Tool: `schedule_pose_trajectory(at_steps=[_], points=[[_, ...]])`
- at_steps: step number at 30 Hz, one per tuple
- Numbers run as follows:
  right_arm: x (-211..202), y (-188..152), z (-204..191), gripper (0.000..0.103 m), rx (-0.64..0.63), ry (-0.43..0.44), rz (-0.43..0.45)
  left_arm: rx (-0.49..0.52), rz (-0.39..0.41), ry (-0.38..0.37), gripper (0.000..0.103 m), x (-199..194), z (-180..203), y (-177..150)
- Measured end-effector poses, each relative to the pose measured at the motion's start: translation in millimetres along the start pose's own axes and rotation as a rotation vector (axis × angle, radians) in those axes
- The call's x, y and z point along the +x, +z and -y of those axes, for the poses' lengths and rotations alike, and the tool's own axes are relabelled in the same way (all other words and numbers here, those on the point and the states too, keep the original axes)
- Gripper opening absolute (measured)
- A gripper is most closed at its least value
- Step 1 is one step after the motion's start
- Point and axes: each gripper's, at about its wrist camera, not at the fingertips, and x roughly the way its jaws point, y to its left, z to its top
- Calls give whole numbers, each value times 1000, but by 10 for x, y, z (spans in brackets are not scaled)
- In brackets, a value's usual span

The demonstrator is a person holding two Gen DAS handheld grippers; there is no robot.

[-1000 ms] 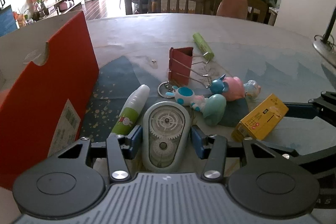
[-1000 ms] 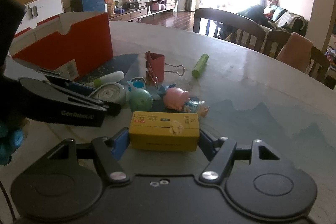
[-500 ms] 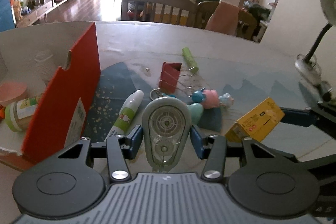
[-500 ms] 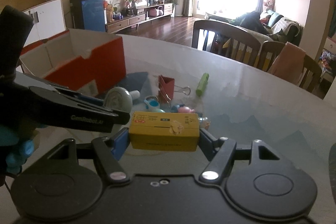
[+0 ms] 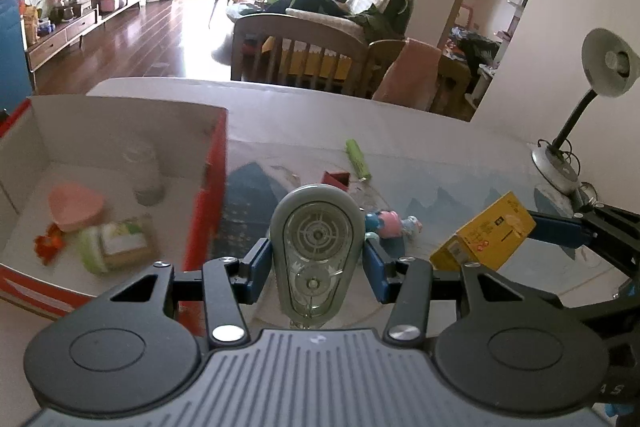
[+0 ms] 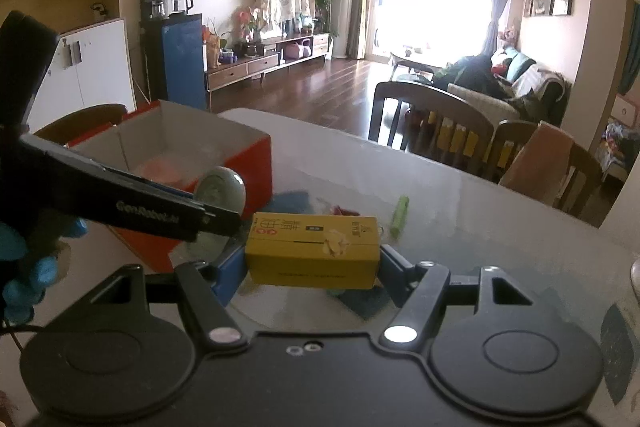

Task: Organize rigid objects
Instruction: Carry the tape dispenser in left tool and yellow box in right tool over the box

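The left tongs [image 5: 316,263] are clenched on a grey teardrop-shaped correction tape dispenser [image 5: 316,247], held in the lower middle of the left wrist frame, clear of the desk [image 5: 440,147]. It looks a light, stiff plastic shell, smooth and likely slippery, so pads across its flat sides suit it. The right tongs [image 6: 312,267] grip a yellow carton [image 6: 312,251] by its short ends at centre frame; thin card probably dents if squeezed hard. The red box [image 5: 208,195], at left, seems the destination.
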Motion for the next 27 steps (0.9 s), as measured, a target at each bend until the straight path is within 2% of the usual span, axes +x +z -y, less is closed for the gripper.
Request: schedule_pose_trajectory(at_steps=[11,27], points=[[10,424,-484,69,2,31,23,-18,4,-29,49,-380,-501,278],[460,791,-1236,69,-33,80,10,-25,-17,46,49,-622,-1464,492]])
